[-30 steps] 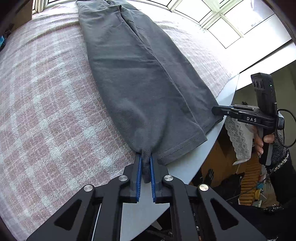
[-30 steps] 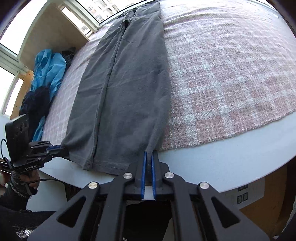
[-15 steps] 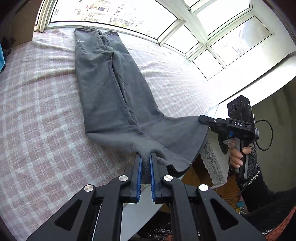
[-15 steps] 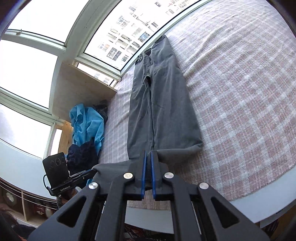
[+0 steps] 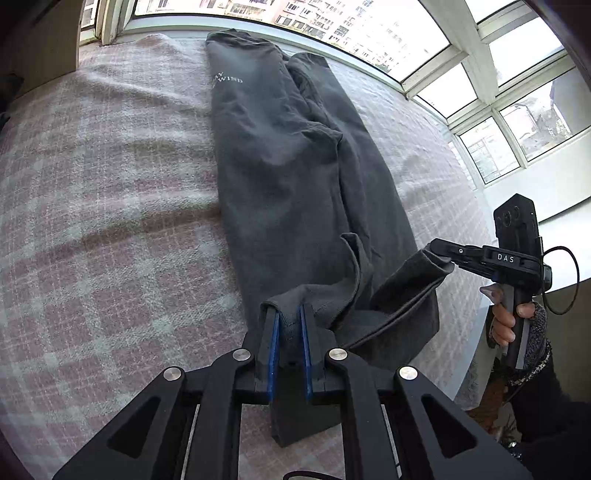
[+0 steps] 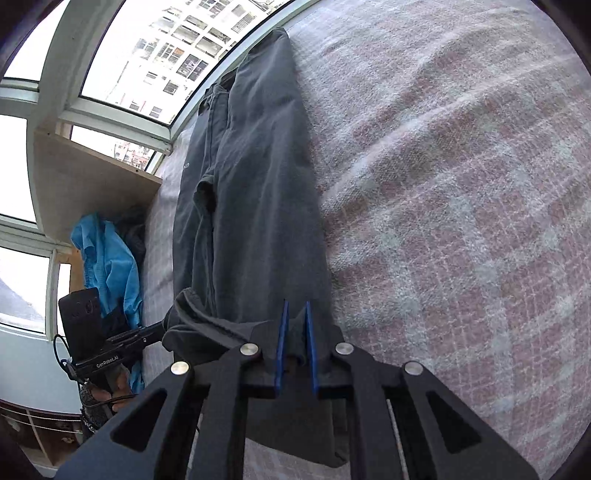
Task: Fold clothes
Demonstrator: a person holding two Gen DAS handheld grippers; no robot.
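Lying beside grey trousers [image 6: 255, 206]: blue garment [image 6: 110, 258], w/ window [image 6: 177, 48] behind.

We note the left gripper [image 5: 288, 317] and right gripper [image 6: 295, 314] both angled downward, jaws just opening slightly yet cloth sits between each pair. A hand [image 5: 506, 321] grips the right gripper's handle.

Trousers [image 5: 295, 177] stretched lengthwise ahead of both grippers on the blanket [image 5: 110, 206], hems doubled back just before them; window [image 5: 369, 22] beyond the far end.
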